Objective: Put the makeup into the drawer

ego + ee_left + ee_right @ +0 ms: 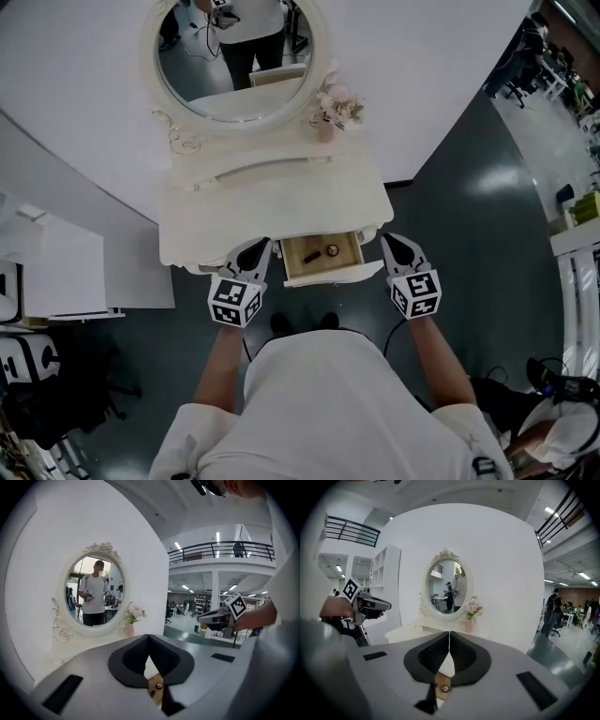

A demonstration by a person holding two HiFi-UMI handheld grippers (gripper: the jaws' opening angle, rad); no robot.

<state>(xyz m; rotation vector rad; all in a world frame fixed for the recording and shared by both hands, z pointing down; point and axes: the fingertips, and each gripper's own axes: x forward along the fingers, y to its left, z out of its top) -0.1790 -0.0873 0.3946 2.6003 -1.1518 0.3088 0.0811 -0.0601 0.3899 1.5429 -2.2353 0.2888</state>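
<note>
Head view: the makeup, a small round piece and a dark stick, lies inside the open drawer of the white desk. The left gripper and right gripper flank the drawer, their fingers pressed together on nothing.

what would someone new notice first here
A cream vanity table with an ornate oval mirror stands against the white wall, a small vase of flowers right of the mirror. Its middle drawer is open, with a small round item and a dark stick inside. The left gripper and right gripper, both shut and empty, flank the drawer.
</note>
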